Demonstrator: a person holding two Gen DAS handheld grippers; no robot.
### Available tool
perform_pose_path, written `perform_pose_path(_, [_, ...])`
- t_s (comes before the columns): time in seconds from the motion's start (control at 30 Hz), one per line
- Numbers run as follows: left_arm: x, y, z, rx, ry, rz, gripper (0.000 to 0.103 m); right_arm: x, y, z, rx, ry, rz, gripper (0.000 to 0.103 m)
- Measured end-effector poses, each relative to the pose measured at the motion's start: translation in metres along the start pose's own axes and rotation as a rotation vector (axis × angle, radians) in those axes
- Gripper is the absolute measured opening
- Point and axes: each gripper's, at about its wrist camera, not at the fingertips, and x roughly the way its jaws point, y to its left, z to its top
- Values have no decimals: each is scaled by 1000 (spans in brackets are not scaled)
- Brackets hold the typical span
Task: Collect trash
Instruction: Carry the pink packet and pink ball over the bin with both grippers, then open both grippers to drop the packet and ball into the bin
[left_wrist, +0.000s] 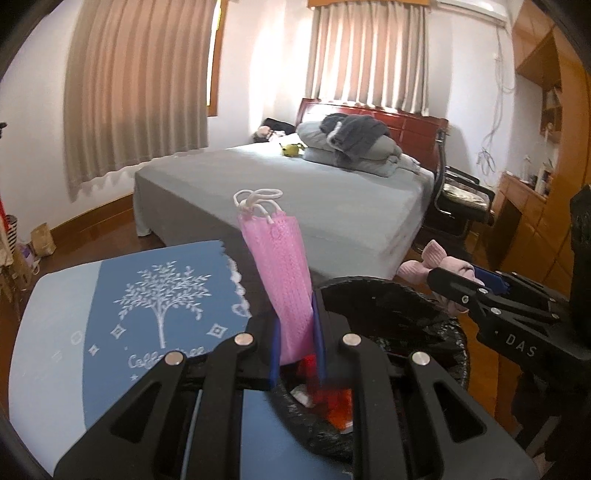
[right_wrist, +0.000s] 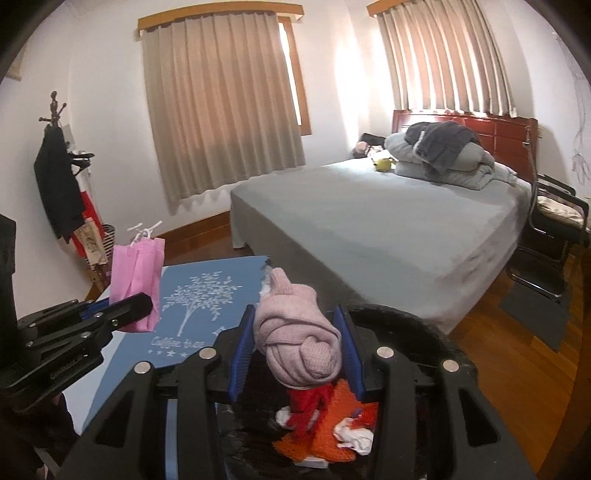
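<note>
Black fingers (left_wrist: 297, 343) of the left gripper are pinched narrow on a pink face mask (left_wrist: 280, 273), clamped at its lower end so it stands up past the tips with the white ear loops (left_wrist: 258, 195) on top; the grip looks meant to carry it, not crush it. Just below and right of these fingers sits the bin with a black liner (left_wrist: 406, 306), red and orange trash (left_wrist: 332, 398) already inside, so the mask hangs near the rim, apparently ready to drop. Left of the fingers is the desk under a blue tree-print mat (left_wrist: 155, 295). Right gripper (right_wrist: 301, 328) holds a rolled pink knit item (right_wrist: 299, 332), likely a sock or hat, blue pads (right_wrist: 242, 354) pressed on both sides. It sits straight over the bin opening (right_wrist: 406, 321), above the red and orange scraps (right_wrist: 325, 428), probably so it falls in once the fingers spread. Each gripper shows in the other's view, side by side over the bin, not touching. Both items still gripped, not yet in the bin. Bed (right_wrist: 369, 221) lies well beyond the tips, not involved. Risk: an ear loop could snag on a finger at release.
</note>
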Motion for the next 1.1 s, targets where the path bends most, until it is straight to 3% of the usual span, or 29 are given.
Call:
perform_pose_path(0.43, [38,-34,-7,65,36,-99,14,-3,-39,-7,21,18,-87,43])
perform_pose_path(1.1, [130,-55,-30,96,181,-188,20,38,-81,-26,49,105,-143,45])
